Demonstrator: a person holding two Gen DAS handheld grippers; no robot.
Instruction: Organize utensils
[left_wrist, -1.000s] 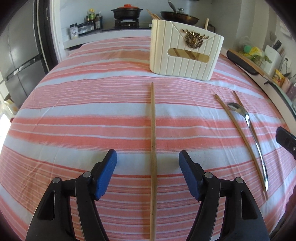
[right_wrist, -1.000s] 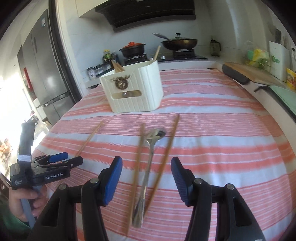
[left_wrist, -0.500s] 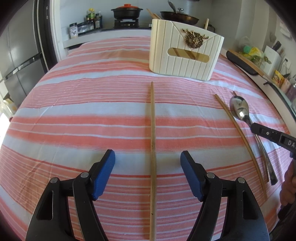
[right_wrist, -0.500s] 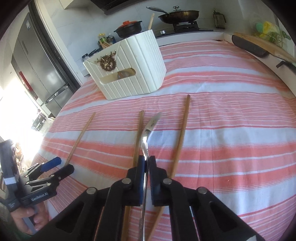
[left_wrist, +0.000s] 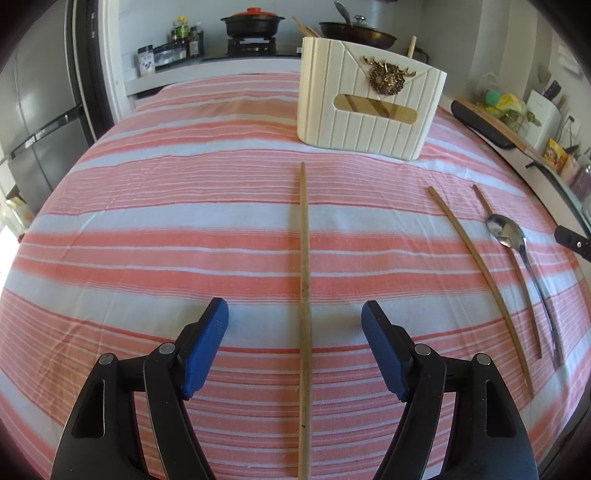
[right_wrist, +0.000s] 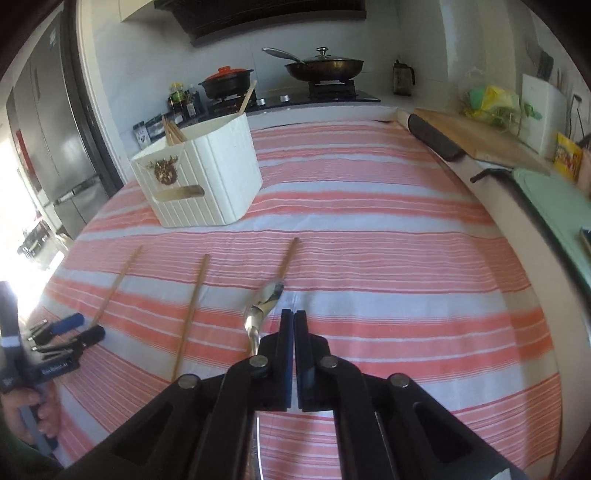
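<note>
The left gripper (left_wrist: 294, 336) is held with fingers apart over a chopstick (left_wrist: 303, 295). The right gripper (right_wrist: 294, 328) is pressed together beside the spoon (right_wrist: 264, 306).

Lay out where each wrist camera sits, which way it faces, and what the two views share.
Left wrist: behind the open left gripper, low over the striped cloth, facing the utensil holder along a chopstick; its fingers and a tip of the right gripper show.
Right wrist: behind the shut right gripper, facing the utensil holder and stove; the left gripper and the person's hand show at left.
Shared: utensil holder, spoon, three loose chopsticks, striped cloth.
</note>
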